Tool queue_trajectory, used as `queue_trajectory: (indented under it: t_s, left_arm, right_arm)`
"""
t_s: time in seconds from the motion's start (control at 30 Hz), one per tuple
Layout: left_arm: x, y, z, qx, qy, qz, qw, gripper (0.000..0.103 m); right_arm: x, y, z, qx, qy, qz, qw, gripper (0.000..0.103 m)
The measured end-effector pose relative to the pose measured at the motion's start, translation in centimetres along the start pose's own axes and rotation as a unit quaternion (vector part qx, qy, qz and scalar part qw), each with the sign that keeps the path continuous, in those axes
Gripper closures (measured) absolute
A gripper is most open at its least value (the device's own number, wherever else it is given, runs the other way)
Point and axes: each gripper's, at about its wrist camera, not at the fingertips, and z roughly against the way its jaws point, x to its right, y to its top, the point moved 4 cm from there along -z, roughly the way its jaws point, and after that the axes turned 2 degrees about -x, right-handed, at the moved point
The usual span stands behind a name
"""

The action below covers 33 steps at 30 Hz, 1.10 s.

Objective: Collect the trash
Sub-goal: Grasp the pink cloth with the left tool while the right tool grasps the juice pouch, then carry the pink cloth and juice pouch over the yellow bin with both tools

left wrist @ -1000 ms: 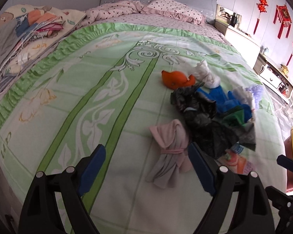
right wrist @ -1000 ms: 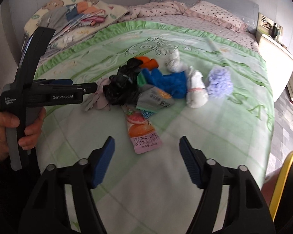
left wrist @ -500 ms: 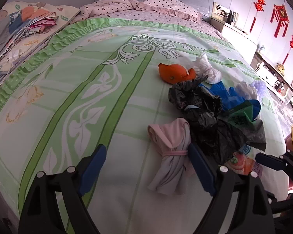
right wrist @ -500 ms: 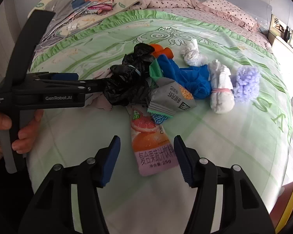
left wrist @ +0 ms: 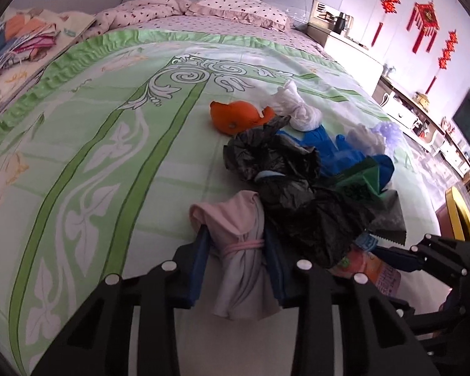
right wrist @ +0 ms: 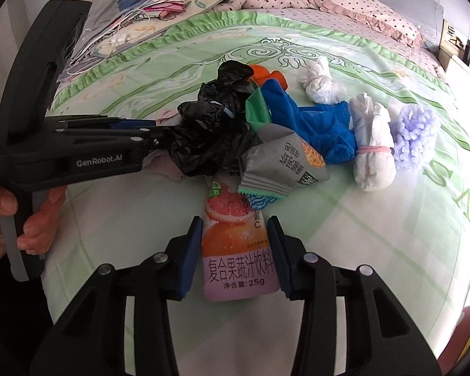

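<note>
A: Fingers [left wrist: 200,257] of the left gripper [left wrist: 235,250]: blue ribbed pads on black plastic; they have just been closing and now press both sides of a pink cloth bundle [left wrist: 238,250]; soft, limp fabric, cinched by a thin pink band, lying on the green bedspread [left wrist: 94,156].

B: Right gripper [right wrist: 235,244]: same build; jaws have just been closing with the juice pouch [right wrist: 235,250] between them; pads sit at its edges, contact looks light, grip uncertain.

A: Pouch itself?

B: Flat, glossy foil; orange-and-grapefruit print above, lilac panel with lettering below; lies flat at the near edge of the pile.

A: Pile behind it: crinkled black plastic bag [right wrist: 210,125]; grey gusseted snack packet [right wrist: 282,163]; blue rubbery glove [right wrist: 316,125]; two knotted white bundles; lilac nubby puff [right wrist: 416,138]; an orange piece at the far side.
</note>
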Motion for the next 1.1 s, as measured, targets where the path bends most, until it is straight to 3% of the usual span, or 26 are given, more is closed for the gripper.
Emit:
queue_trajectory:
  t_s: [0.17,0.63,1.1]
  left_arm:
    - [-0.8,0.1,0.4,0.002,-0.021,0.020,0.9996,0.075]
    - [-2.9,-0.3,3.0,0.030,-0.027,0.065,0.9971,0.079]
    - [-3.4,-0.2,7.9,0.084,-0.022,0.093,0.9918,0.079]
  right_arm:
    - [0.2,0.0,0.3,-0.002,0.010,-0.012,1.000,0.063]
    - [0.1,-1.7,2.9,-0.008,0.012,-0.022,1.000,0.064]
    - [0.0,-4.3,10.3,0.026,0.009,-0.032,0.999,0.064]
